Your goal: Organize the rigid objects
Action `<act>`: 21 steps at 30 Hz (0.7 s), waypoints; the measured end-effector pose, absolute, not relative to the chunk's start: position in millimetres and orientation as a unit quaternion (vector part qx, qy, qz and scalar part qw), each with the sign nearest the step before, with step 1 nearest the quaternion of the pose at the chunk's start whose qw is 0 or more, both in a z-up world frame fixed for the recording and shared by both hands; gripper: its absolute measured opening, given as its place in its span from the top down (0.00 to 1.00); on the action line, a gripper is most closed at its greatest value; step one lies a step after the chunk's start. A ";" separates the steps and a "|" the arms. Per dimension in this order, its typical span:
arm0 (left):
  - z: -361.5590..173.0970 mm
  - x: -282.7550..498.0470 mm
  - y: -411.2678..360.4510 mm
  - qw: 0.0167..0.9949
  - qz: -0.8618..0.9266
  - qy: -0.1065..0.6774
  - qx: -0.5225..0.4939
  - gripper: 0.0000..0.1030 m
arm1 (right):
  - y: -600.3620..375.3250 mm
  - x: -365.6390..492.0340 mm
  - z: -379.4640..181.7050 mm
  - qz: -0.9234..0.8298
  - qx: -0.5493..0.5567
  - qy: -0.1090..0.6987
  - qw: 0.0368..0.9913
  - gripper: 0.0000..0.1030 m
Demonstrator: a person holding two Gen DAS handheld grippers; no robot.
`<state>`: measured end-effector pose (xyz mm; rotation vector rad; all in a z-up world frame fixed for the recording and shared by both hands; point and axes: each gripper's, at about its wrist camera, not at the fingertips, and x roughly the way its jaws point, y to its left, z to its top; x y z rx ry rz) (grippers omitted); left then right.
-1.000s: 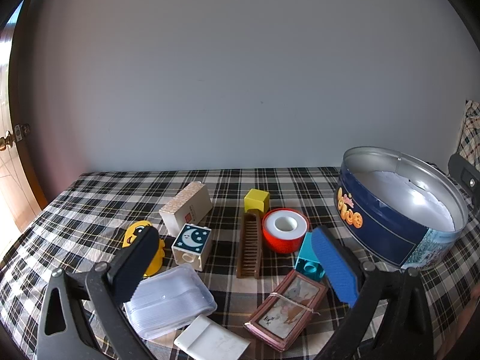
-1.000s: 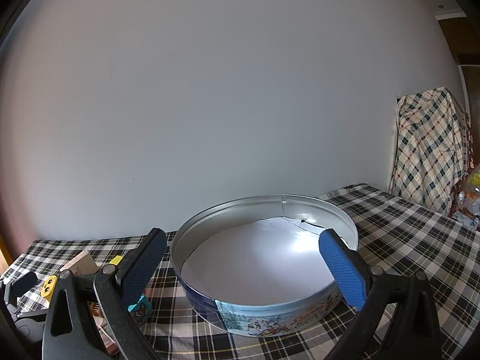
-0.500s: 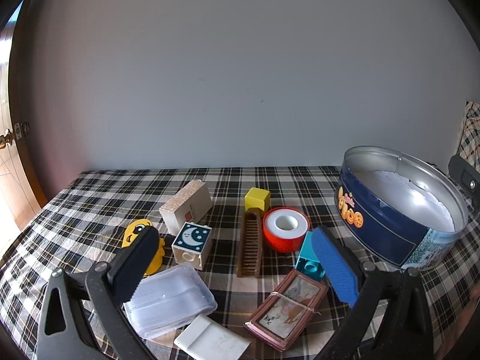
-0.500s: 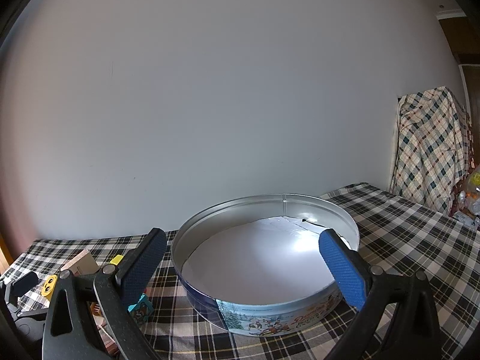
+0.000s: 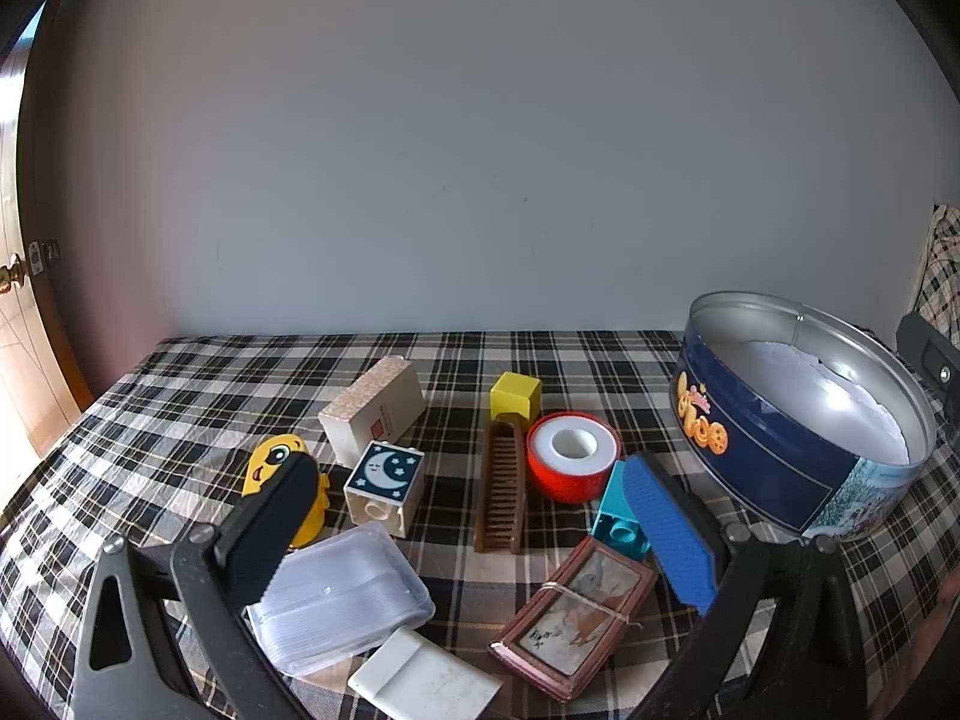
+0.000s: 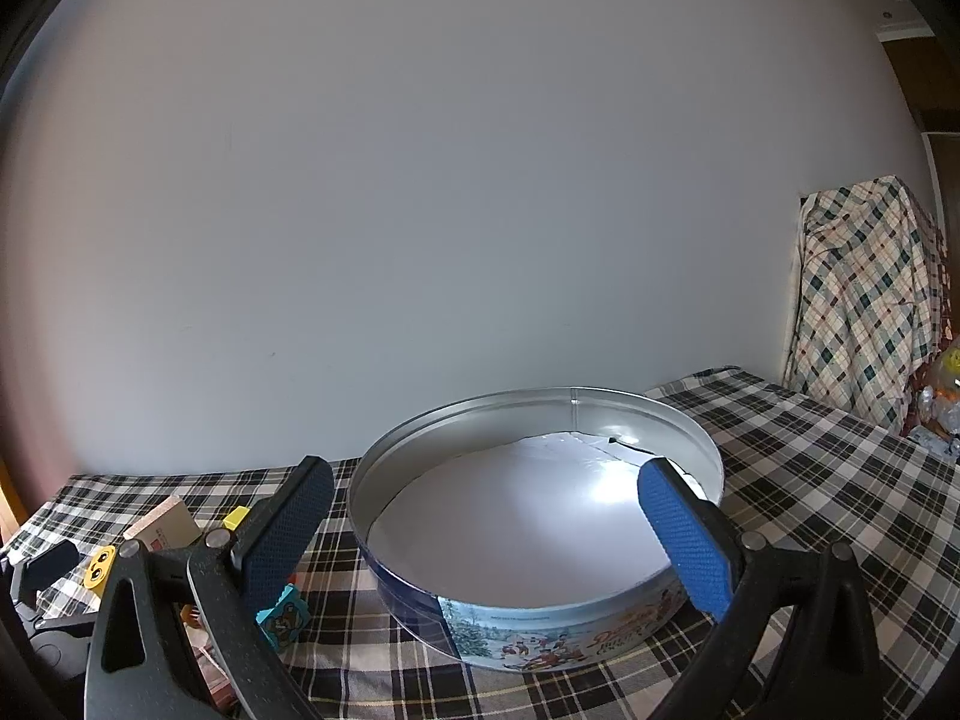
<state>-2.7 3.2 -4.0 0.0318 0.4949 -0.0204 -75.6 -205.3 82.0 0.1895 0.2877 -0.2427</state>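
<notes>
Loose objects lie on the checked tablecloth in the left wrist view: a red tape roll point(image 5: 571, 462), a brown comb point(image 5: 503, 483), a yellow cube point(image 5: 515, 396), a moon block point(image 5: 384, 487), a beige box point(image 5: 373, 407), a yellow toy point(image 5: 273, 468), a teal brick point(image 5: 618, 521), a clear lid stack point(image 5: 339, 597), a framed picture point(image 5: 576, 615) and a white eraser point(image 5: 423, 681). My left gripper point(image 5: 474, 531) hangs open above them. My right gripper point(image 6: 489, 531) is open in front of the round blue tin point(image 6: 540, 642), which holds only a white liner.
The tin point(image 5: 780, 456) stands at the right of the table. A grey wall runs close behind the table. A checked cloth point(image 6: 864, 306) drapes over something at the far right. A wooden door point(image 5: 18, 324) is at the far left.
</notes>
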 end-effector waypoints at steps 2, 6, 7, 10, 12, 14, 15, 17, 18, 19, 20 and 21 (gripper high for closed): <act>-3.8 -2.4 3.6 0.970 -0.010 0.244 0.015 0.00 | -205.4 -75.5 82.7 -0.119 0.094 0.143 0.978 0.00; -5.9 -1.0 7.3 0.968 -0.010 0.253 0.003 0.00 | -203.1 -72.8 82.1 -0.100 0.094 0.151 0.979 0.00; -6.4 -0.3 8.8 0.967 -0.010 0.256 0.000 0.00 | -201.2 -72.2 81.9 -0.097 0.091 0.152 0.979 0.00; -8.2 2.0 14.5 0.964 -0.009 0.266 -0.004 0.00 | -195.3 -73.3 81.1 -0.092 0.078 0.151 0.981 0.00; -8.1 4.1 18.4 0.963 -0.005 0.270 0.006 0.00 | -191.9 -74.4 81.4 -0.086 0.073 0.149 0.982 0.00; -5.7 6.6 27.0 0.962 -0.009 0.274 0.013 0.00 | -189.7 -74.4 81.1 -0.078 0.069 0.151 0.983 0.00; -3.3 6.6 33.5 0.962 -0.015 0.272 0.012 0.00 | -188.4 -74.0 80.7 -0.071 0.069 0.153 0.983 0.00; 2.1 6.1 48.0 0.964 -0.012 0.266 0.009 0.00 | -185.8 -72.5 79.8 -0.055 0.070 0.160 0.983 0.00; 4.1 6.6 55.6 0.965 -0.007 0.261 0.009 0.00 | -184.5 -71.3 79.3 -0.045 0.069 0.164 0.983 0.00; 5.8 5.2 64.9 0.966 0.001 0.257 0.011 0.00 | -181.0 -71.4 79.0 -0.035 0.069 0.168 0.983 0.00; 6.2 5.0 70.1 0.966 0.003 0.257 0.014 0.00 | -178.2 -69.9 78.3 -0.023 0.069 0.173 0.982 0.00; 5.9 4.3 78.7 0.966 0.006 0.260 0.017 0.00 | -174.8 -68.2 77.4 -0.009 0.068 0.180 0.981 0.00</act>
